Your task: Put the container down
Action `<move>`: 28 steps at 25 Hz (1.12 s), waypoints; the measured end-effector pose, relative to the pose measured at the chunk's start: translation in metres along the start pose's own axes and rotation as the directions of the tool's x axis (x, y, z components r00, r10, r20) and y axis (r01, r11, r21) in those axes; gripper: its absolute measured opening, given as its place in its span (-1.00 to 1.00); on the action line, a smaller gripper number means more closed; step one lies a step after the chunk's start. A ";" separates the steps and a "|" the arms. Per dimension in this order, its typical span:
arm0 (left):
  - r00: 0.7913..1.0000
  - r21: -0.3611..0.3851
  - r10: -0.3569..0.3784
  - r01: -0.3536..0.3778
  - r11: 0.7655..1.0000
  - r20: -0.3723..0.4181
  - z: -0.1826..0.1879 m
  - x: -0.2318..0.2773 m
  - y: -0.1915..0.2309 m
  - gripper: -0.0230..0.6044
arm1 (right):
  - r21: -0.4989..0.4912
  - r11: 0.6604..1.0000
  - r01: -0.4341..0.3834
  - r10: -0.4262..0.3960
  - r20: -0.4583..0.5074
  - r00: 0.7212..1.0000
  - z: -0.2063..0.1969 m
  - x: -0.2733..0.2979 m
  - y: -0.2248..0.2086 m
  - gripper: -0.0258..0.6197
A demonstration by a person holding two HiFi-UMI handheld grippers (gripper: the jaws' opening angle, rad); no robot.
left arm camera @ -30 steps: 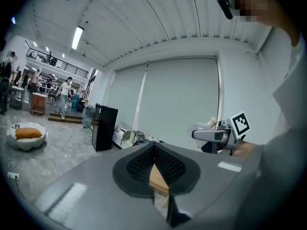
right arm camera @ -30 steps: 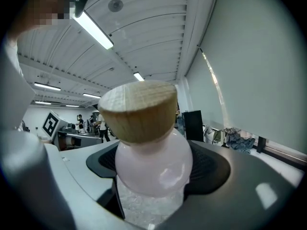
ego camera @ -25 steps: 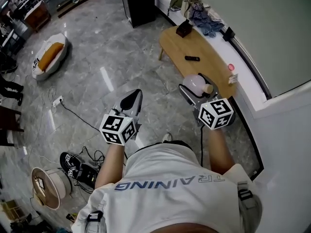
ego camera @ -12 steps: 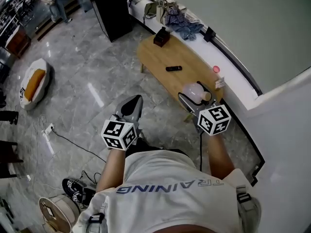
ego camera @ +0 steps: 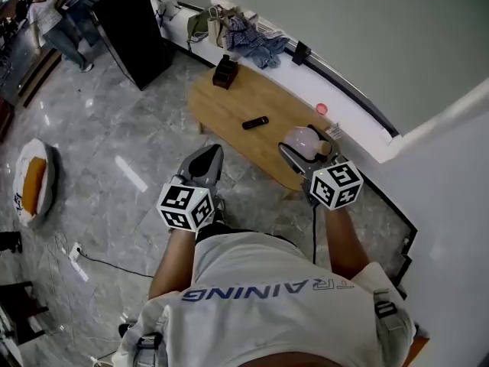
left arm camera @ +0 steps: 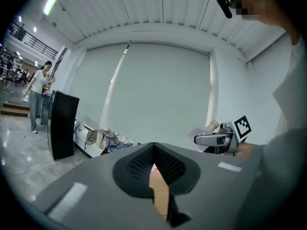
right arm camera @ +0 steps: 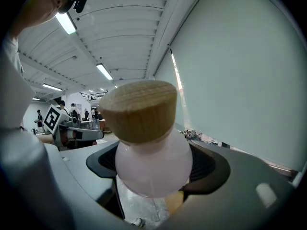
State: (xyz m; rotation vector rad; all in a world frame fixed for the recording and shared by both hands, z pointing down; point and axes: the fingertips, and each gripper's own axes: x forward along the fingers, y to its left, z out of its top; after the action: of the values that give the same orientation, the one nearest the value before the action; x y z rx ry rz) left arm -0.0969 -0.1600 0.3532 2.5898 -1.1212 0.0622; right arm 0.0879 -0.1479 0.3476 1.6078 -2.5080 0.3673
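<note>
Holds the container (right arm camera: 153, 162) in the right claw (right arm camera: 153, 170), spread wide around the round, pale pink belly and pressed against it on both sides. Points the wooden stopper (right arm camera: 139, 111) forward, past the jaws. Carries nothing in the left claw (left arm camera: 153, 152), pinched together at the tips.

From the head view, puts the container over the near right end of the wooden desk (ego camera: 229, 102); cannot tell whether touching the top or clear of it. Sets the left claw about level with the right one, well apart from it, over the grey floor (ego camera: 114, 136) just beside the desk's near edge.

Further out on the desk, finds a black remote (ego camera: 255, 122) near the middle and a dark box (ego camera: 224, 71) at the far end, plus a small pink thing (ego camera: 322, 108) close to where desk meets white ledge (ego camera: 359, 132). Along that ledge, past the box, shows a heap of clothes (ego camera: 244, 33). Left of the heap, takes in a tall black cabinet (ego camera: 126, 29), then a person (ego camera: 57, 25) standing beyond it, and an oval bed with an orange cushion (ego camera: 30, 182) on the floor at far left.
</note>
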 end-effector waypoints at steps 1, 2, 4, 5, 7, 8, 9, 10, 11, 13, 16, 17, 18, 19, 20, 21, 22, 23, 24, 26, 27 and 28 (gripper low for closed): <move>1.000 0.003 -0.019 0.019 1.000 0.000 0.008 0.010 0.010 -0.92 | -0.003 1.000 0.014 -0.014 0.002 1.000 0.007 0.011 -0.002 0.37; 0.999 0.006 -0.037 0.037 0.999 -0.002 0.015 0.019 0.021 -0.92 | -0.005 1.000 0.028 -0.028 0.005 1.000 0.013 0.022 -0.003 0.37; 0.998 0.019 -0.068 0.068 0.998 -0.011 0.026 0.036 0.042 -0.92 | -0.001 0.998 0.055 -0.055 0.014 0.998 0.024 0.043 -0.006 0.37; 0.997 0.024 -0.081 0.081 0.996 -0.015 0.031 0.044 0.054 -0.92 | 0.004 0.998 0.070 -0.070 0.019 0.997 0.030 0.054 -0.008 0.37; 0.994 0.024 -0.105 0.105 0.994 -0.025 0.041 0.060 0.078 -0.92 | 0.020 0.995 0.100 -0.100 0.026 0.995 0.038 0.078 -0.013 0.37; 0.993 0.022 -0.117 0.118 0.993 -0.033 0.045 0.068 0.090 -0.92 | 0.032 0.993 0.113 -0.114 0.027 0.993 0.040 0.090 -0.016 0.37; 0.991 0.021 -0.129 0.130 0.991 -0.042 0.048 0.076 0.100 -0.92 | 0.044 0.991 0.125 -0.127 0.027 0.992 0.042 0.100 -0.018 0.37; 0.989 0.021 -0.141 0.142 0.990 -0.052 0.050 0.085 0.109 -0.92 | 0.055 0.989 0.136 -0.138 0.026 0.990 0.043 0.109 -0.020 0.37; 0.987 0.021 -0.151 0.153 0.988 -0.061 0.052 0.093 0.117 -0.92 | 0.062 0.987 0.146 -0.148 0.024 0.989 0.043 0.117 -0.023 0.37; 0.983 0.020 -0.169 0.170 0.985 -0.073 0.055 0.109 0.129 -0.92 | 0.072 0.984 0.164 -0.165 0.015 0.986 0.042 0.131 -0.027 0.37; 0.976 0.013 -0.195 0.197 0.980 -0.093 0.053 0.133 0.139 -0.92 | 0.085 0.978 0.192 -0.192 -0.011 0.981 0.033 0.145 -0.039 0.37; 0.974 0.008 -0.203 0.205 0.979 -0.105 0.050 0.141 0.141 -0.92 | 0.092 0.975 0.204 -0.202 -0.021 0.979 0.028 0.148 -0.044 0.37; 0.970 0.003 -0.209 0.211 0.978 -0.121 0.045 0.150 0.142 -0.92 | 0.102 0.971 0.214 -0.212 -0.031 0.977 0.023 0.150 -0.051 0.37; 0.967 -0.002 -0.213 0.215 0.977 -0.137 0.040 0.159 0.143 -0.92 | 0.111 0.968 0.225 -0.222 -0.041 0.974 0.017 0.152 -0.058 0.37; 0.964 -0.007 -0.216 0.218 0.976 -0.152 0.035 0.168 0.143 -0.92 | 0.121 0.965 0.235 -0.230 -0.053 0.972 0.011 0.153 -0.066 0.37; 0.962 -0.010 -0.219 0.220 0.975 -0.165 0.031 0.176 0.141 -0.92 | 0.131 0.961 0.244 -0.237 -0.064 0.969 0.005 0.153 -0.075 0.37; 0.960 -0.012 -0.220 0.221 0.975 -0.175 0.028 0.184 0.139 -0.92 | 0.142 0.958 0.250 -0.242 -0.075 0.967 -0.002 0.154 -0.084 0.37; 0.958 -0.010 -0.219 0.221 0.975 -0.184 0.025 0.193 0.137 -0.92 | 0.153 0.955 0.255 -0.244 -0.083 0.966 -0.009 0.155 -0.094 0.37; 0.957 -0.005 -0.215 0.218 0.976 -0.192 0.023 0.202 0.135 -0.92 | 0.165 0.952 0.256 -0.244 -0.089 0.966 -0.016 0.156 -0.103 0.37; 0.957 0.003 -0.199 0.204 0.979 -0.212 0.016 0.221 0.134 -0.92 | 0.183 0.950 0.253 -0.238 -0.099 0.966 -0.030 0.163 -0.122 0.37; 0.956 0.002 -0.189 0.194 0.981 -0.224 0.012 0.231 0.134 -0.92 | 0.185 0.950 0.250 -0.234 -0.106 0.967 -0.037 0.166 -0.131 0.37; 0.955 0.000 -0.180 0.185 0.983 -0.236 0.007 0.242 0.133 -0.92 | 0.183 0.951 0.250 -0.231 -0.115 0.966 -0.044 0.169 -0.141 0.37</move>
State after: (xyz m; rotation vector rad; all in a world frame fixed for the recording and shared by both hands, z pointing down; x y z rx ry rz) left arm -0.0259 -0.4176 0.4220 2.6089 -0.7990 0.3323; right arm 0.1448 -0.3392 0.4501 1.8958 -2.2329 0.6573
